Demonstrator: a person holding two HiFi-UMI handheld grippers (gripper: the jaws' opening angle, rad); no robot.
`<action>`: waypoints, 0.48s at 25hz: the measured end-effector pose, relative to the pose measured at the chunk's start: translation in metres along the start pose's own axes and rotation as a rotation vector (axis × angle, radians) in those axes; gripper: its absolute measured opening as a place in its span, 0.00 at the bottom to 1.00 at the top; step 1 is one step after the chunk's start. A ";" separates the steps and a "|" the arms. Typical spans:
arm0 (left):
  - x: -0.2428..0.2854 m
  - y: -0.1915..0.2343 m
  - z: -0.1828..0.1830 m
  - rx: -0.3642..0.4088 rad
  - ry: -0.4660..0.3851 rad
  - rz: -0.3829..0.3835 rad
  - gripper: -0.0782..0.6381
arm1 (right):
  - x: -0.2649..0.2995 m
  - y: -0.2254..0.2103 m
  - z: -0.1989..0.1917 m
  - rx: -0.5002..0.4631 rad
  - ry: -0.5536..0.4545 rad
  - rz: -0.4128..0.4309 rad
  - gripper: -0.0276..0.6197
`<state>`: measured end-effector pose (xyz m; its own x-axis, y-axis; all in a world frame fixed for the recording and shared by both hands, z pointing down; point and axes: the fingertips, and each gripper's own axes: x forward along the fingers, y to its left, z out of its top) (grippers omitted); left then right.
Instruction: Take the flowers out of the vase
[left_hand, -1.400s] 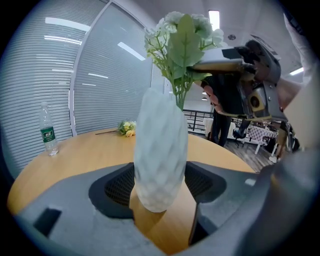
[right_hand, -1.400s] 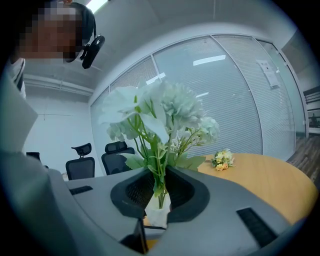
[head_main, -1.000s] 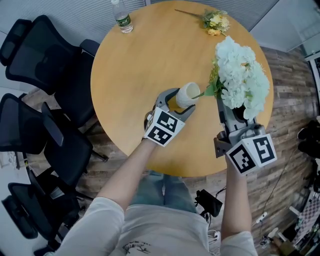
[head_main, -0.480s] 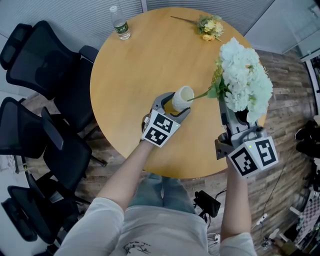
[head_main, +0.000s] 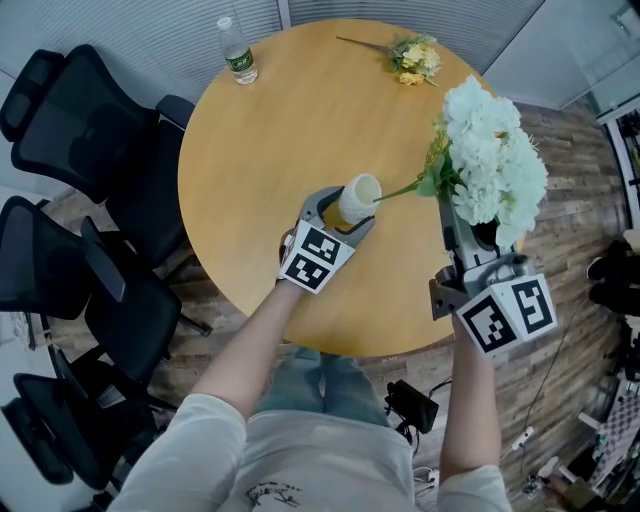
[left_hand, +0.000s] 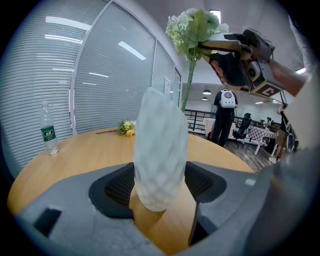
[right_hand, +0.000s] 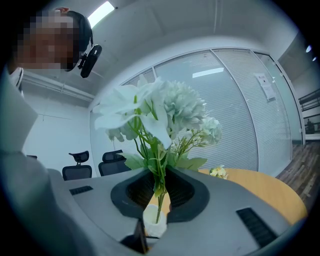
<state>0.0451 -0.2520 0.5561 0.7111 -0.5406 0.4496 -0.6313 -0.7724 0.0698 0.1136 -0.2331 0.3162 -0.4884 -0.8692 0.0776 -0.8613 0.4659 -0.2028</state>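
over the round wooden worktop (head_main: 260, 140) our right gripper (right_hand: 159, 192) has raised the big white flower bunch (head_main: 490, 160) slightly, fingers closed on its stem, while the fingers of our left gripper (left_hand: 160, 185) clasp the cream dimpled vase (head_main: 358, 198), stem tip seemingly still inside.

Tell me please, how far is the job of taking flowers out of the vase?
Looks done: a yellow bunch lies on the table. In hand: the left hand-held gripper clamps the vase; the right hand-held gripper grips the white flowers by the stem, whose end is inside the vase mouth. Left: pull it clear and lay it down.
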 end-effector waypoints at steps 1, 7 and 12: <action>-0.002 -0.002 0.000 0.003 0.000 0.000 0.56 | -0.004 0.001 0.000 0.000 -0.004 -0.001 0.12; 0.000 -0.006 -0.008 0.003 0.004 0.001 0.56 | -0.015 -0.001 0.000 -0.001 -0.020 -0.006 0.12; -0.005 -0.005 -0.007 0.011 0.005 0.000 0.56 | -0.021 0.002 0.001 -0.007 -0.024 -0.014 0.12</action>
<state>0.0426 -0.2430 0.5602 0.7097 -0.5389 0.4538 -0.6276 -0.7762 0.0597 0.1223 -0.2146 0.3129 -0.4727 -0.8794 0.0568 -0.8691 0.4546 -0.1949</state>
